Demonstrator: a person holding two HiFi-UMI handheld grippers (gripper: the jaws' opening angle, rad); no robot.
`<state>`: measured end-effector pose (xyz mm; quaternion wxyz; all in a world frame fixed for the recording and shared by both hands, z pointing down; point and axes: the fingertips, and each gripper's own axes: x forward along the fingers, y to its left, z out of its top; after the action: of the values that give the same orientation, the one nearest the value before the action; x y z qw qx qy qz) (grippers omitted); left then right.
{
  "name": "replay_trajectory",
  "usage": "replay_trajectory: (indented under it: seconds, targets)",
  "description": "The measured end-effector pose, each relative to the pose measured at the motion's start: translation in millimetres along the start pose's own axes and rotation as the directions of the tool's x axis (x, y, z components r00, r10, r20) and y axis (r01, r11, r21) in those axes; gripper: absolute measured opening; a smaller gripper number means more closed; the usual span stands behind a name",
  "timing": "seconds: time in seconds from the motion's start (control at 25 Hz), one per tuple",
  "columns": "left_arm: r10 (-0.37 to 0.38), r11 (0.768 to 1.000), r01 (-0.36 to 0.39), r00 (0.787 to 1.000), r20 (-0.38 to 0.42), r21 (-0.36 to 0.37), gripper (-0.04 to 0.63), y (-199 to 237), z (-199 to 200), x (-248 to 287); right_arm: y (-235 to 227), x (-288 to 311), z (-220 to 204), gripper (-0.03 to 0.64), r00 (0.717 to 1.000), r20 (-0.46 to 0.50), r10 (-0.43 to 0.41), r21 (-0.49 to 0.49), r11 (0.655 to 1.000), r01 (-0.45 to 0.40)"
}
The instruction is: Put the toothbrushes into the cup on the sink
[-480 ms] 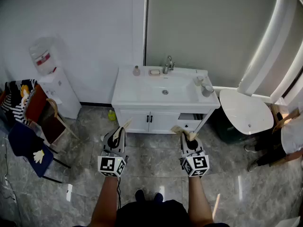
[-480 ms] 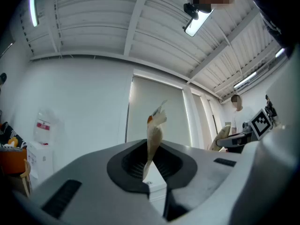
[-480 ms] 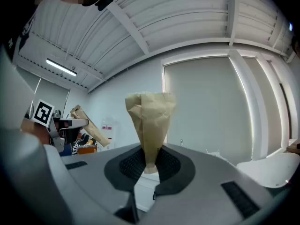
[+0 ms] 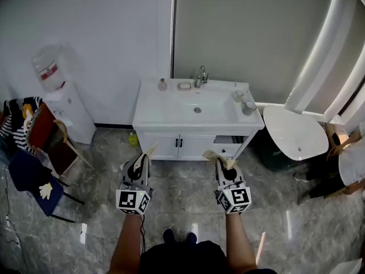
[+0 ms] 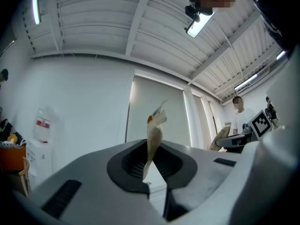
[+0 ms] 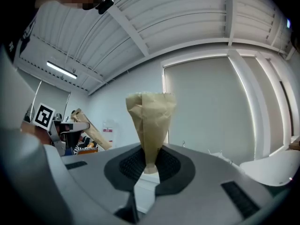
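A white sink [image 4: 165,112] on a cabinet stands ahead against the wall. Two grey cups [image 4: 248,108] sit on its right rim, one behind the other. My left gripper [image 4: 142,160] is over the floor in front of the cabinet, shut on a toothbrush in a pale paper wrapper [image 4: 150,151] that points up and forward. In the left gripper view the left gripper [image 5: 147,165] pinches the wrapper's [image 5: 153,135] lower end. My right gripper [image 4: 223,165] is level with it, shut on a brown-paper-wrapped toothbrush [image 4: 215,156]. In its own view the right gripper [image 6: 149,165] pinches the wrapper [image 6: 150,125].
A faucet [image 4: 202,76], soap dish [image 4: 184,86] and small bottle [image 4: 162,85] line the sink's back. A cabinet drawer [image 4: 230,149] stands ajar. A water dispenser [image 4: 60,93] and chairs [image 4: 34,170] are left; a white oval table [image 4: 296,133] and a seated person [image 4: 342,173] are right.
The head view has shifted slightly, so the sink sits a touch higher and further left. Both grippers keep their hold and place.
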<state>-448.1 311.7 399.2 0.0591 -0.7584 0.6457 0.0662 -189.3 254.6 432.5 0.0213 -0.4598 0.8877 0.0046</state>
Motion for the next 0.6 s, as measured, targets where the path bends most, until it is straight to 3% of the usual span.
replay_trajectory:
  seconds: [0.6]
  targets:
    - [-0.021, 1.000, 0.022, 1.000, 0.011, -0.018, 0.046, 33.2, -2.2, 13.2, 4.6, 18.6, -8.9, 0.055, 0.999, -0.011, -0.042, 0.035, 0.998, 0.043]
